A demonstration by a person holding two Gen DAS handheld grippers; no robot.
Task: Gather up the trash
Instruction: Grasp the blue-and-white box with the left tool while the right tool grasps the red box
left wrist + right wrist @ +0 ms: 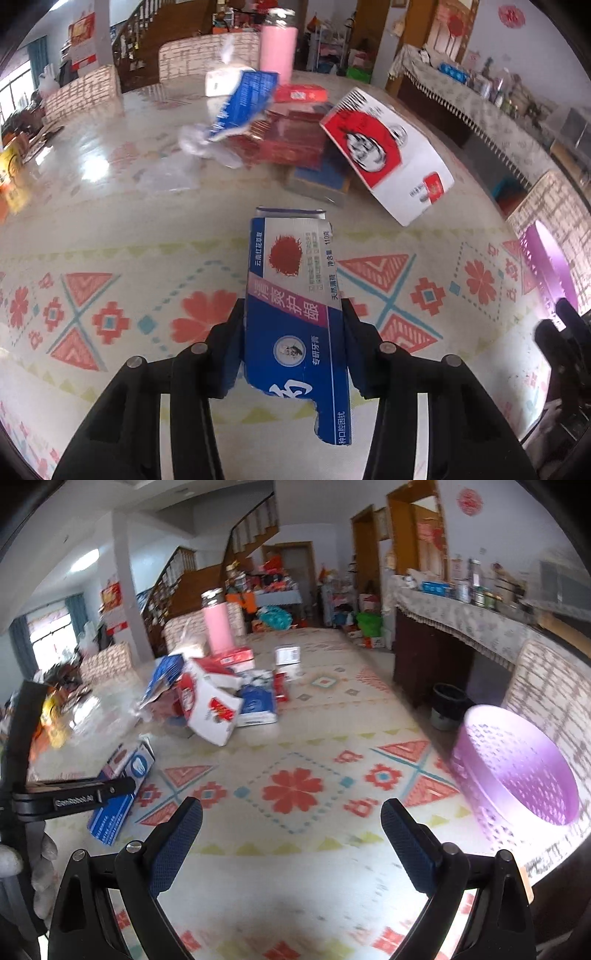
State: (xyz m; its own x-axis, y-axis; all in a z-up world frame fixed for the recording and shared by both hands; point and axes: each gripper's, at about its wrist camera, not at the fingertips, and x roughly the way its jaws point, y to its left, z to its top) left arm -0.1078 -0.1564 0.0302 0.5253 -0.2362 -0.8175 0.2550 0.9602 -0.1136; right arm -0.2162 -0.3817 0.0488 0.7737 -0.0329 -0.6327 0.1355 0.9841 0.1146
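My left gripper point(293, 314) is shut on a torn blue toothpaste box point(293, 295) and holds it above the patterned tablecloth point(110, 229); the same box point(123, 775) shows at the left of the right wrist view, clamped in the left gripper point(110, 788). My right gripper point(291, 816) is open and empty above the cloth. A purple perforated basket point(517, 771) stands at the table's right edge, close to the right gripper. A pile of trash lies further back: a red-and-white carton point(384, 147), a torn blue box point(243, 103) and crumpled plastic point(199, 144).
A pink bottle point(279, 48) stands behind the pile. Chairs with brick-pattern covers point(81, 92) line the table's far side. A dark bin point(448, 705) sits on the floor by a cluttered sideboard point(461, 620) at the right.
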